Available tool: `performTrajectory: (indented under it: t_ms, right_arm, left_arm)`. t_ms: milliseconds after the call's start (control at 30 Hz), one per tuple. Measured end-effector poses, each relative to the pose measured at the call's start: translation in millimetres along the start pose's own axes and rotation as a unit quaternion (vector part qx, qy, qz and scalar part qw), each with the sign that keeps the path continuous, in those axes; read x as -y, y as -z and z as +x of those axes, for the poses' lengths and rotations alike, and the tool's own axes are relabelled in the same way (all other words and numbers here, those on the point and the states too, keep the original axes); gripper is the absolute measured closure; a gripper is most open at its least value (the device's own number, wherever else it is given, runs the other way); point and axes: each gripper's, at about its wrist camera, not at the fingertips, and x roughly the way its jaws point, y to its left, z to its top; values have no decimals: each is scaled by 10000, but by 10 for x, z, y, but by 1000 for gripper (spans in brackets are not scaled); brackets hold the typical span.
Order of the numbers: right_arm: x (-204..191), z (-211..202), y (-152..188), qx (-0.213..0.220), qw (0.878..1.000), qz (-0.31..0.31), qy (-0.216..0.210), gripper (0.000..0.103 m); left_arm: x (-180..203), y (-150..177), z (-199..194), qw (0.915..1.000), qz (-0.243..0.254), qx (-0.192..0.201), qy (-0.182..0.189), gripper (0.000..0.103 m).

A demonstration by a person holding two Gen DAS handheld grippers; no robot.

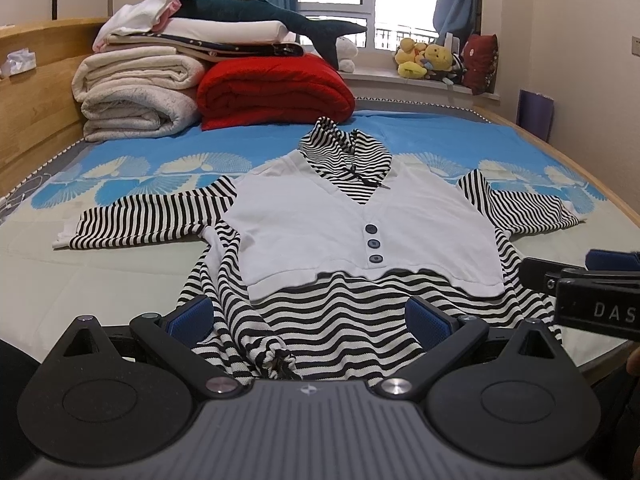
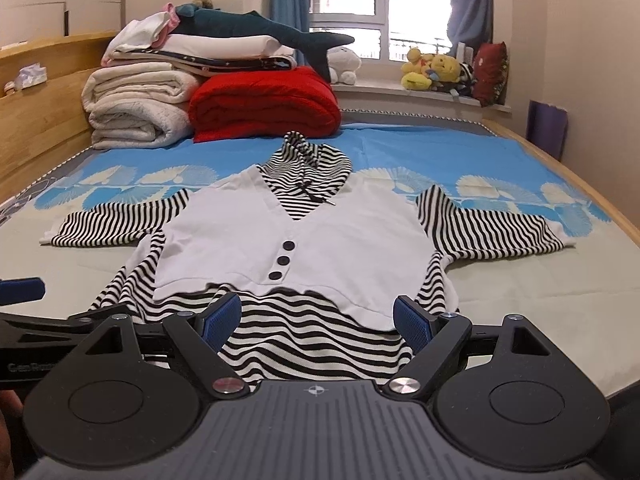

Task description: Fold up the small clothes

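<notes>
A small hooded top [image 1: 352,220] lies spread flat on the bed, front up. It has black-and-white stripes, a white vest front with three dark buttons, and both sleeves stretched sideways. It also shows in the right wrist view [image 2: 304,232]. My left gripper [image 1: 308,316] is open, its blue pads either side of the striped hem, which is bunched at the left. My right gripper [image 2: 318,320] is open over the hem's right part. The right gripper also shows in the left wrist view [image 1: 592,280].
Folded cream blankets [image 1: 136,92], a red quilt [image 1: 272,88] and a plush shark [image 1: 264,16] are stacked at the bed's head. Plush toys [image 1: 428,60] sit on the windowsill. A wooden bed frame [image 1: 36,104] runs along the left, and the bed edge [image 2: 592,184] along the right.
</notes>
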Motion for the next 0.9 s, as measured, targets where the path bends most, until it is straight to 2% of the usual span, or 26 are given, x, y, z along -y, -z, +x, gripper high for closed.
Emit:
performTrajectory:
  t_ms: [200, 400, 567, 633, 733, 800, 900]
  right_arm:
    - [105, 5, -18, -10, 9997, 246, 88, 18]
    - [106, 24, -8, 17, 9995, 287, 162, 19]
    - [97, 55, 5, 50, 9993, 316, 191, 19]
    - [99, 60, -2, 90, 9992, 325, 202, 18]
    - [125, 71, -8, 134, 9989, 391, 237, 18]
    - [150, 93, -13, 101, 9989, 419, 205, 18]
    - [155, 155, 0, -6, 9991, 322, 289, 19]
  left_arm:
    - [-133, -106, 72, 9995, -116, -223, -177, 1]
    - [-315, -342, 136, 9990, -225, -135, -352, 1]
    - [-511, -604, 372, 9972, -643, -250, -278, 1]
    - [-584, -742, 474, 9972, -672, -76, -327, 2]
    - [-720, -1023, 700, 9967, -669, 155, -435, 11]
    - [-843, -1238, 897, 9959, -691, 250, -518, 26]
    - [-1080, -1540, 1300, 9947, -833, 263, -546, 41]
